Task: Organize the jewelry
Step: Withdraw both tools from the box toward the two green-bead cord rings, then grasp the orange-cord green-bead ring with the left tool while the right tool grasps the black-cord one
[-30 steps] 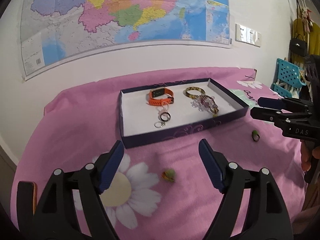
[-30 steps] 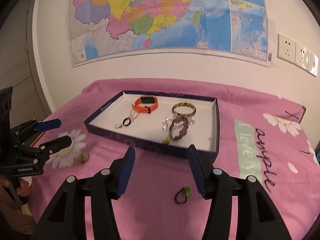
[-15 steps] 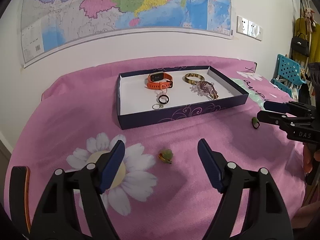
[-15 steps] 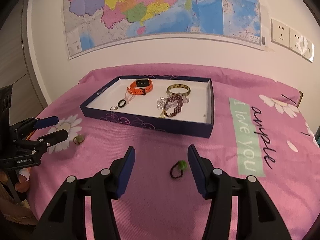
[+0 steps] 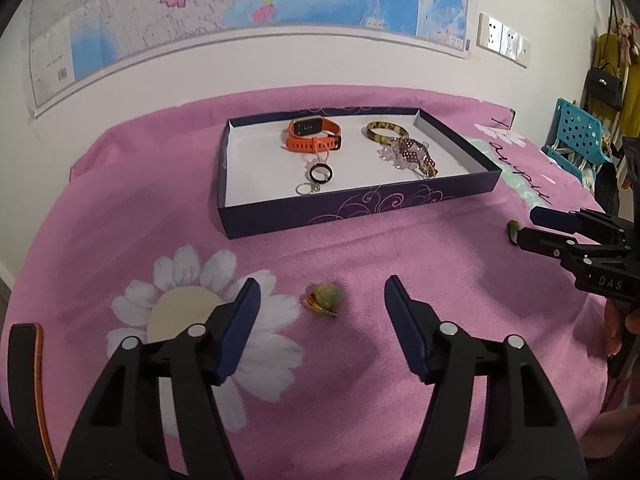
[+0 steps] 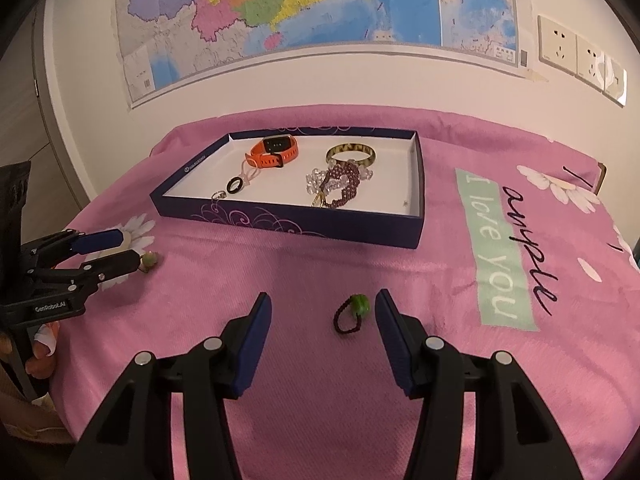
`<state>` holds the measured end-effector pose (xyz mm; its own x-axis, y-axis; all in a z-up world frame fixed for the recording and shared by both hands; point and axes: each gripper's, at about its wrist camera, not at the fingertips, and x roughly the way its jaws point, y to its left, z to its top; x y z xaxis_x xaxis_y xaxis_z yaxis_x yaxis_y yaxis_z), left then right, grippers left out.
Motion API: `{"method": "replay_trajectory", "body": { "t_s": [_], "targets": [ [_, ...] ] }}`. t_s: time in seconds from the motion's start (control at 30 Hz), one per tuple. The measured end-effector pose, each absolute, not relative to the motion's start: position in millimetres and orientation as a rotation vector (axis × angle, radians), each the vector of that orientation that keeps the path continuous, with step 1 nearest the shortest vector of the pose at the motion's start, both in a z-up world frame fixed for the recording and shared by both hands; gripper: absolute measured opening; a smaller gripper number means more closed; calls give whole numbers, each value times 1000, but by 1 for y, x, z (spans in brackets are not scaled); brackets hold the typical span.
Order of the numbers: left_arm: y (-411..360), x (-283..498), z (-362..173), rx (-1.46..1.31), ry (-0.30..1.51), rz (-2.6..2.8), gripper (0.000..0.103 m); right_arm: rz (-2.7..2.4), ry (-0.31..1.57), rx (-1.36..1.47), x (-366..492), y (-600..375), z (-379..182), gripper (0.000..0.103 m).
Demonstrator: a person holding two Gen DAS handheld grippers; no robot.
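Down at the bottom of the left wrist view, the left gripper (image 5: 322,308) has its jaws apart, and they've just been closing in a bit, with the green bead ring (image 5: 325,299) sitting on the pink sheet (image 5: 120,208) right in the gap between the fingertips, not touched by either pad as far as I can see. That ring sits just right of the big white daisy print (image 5: 192,312). Over at the right edge of the same frame you can see the right gripper (image 5: 530,226) poking in, its tips near the other little green thing. In the right wrist view, the right gripper (image 6: 322,312) also has its jaws apart, nothing clamped, and the dark cord ring with a green bead (image 6: 352,314) lies on the sheet between the tips, way closer to the right-hand finger, maybe touching it, hard to say. The left gripper (image 6: 120,248) shows up at the left edge of that frame with the bead ring (image 6: 149,259) just past its lower tip. Up in the middle of both frames is the dark blue tray (image 6: 288,224) with a white inside, and it already holds the orange watch (image 6: 274,152), a tortoise-pattern bangle (image 6: 352,154), a heap of purple and clear bead bracelets (image 6: 340,184), a black ring (image 6: 235,186) and a small silver ring (image 6: 218,195). Above it all there's a map (image 6: 280,4) on the wall, with sockets (image 6: 576,56) at the upper right.
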<state>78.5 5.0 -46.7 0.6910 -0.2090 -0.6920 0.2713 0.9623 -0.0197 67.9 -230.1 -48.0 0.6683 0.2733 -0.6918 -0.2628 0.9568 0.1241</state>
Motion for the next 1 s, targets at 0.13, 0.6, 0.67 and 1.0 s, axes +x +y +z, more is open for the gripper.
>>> {"method": "replay_trajectory", "body": {
  "t_s": [0.13,0.6,0.67,1.0],
  "targets": [
    [1,84,-51,91,793,-274,59,297,807,21,70,-232,-52,52],
    [-6,98,-65,104,884,-281,40,278,887,27,80,-231,-65,35],
    [-7,98,-65,107,885,-278,38,275,888,23,81,-231,-65,34],
    [-6,99,-65,100,883,-263,24,253,902,34,85,-237,-65,14]
  ]
}}
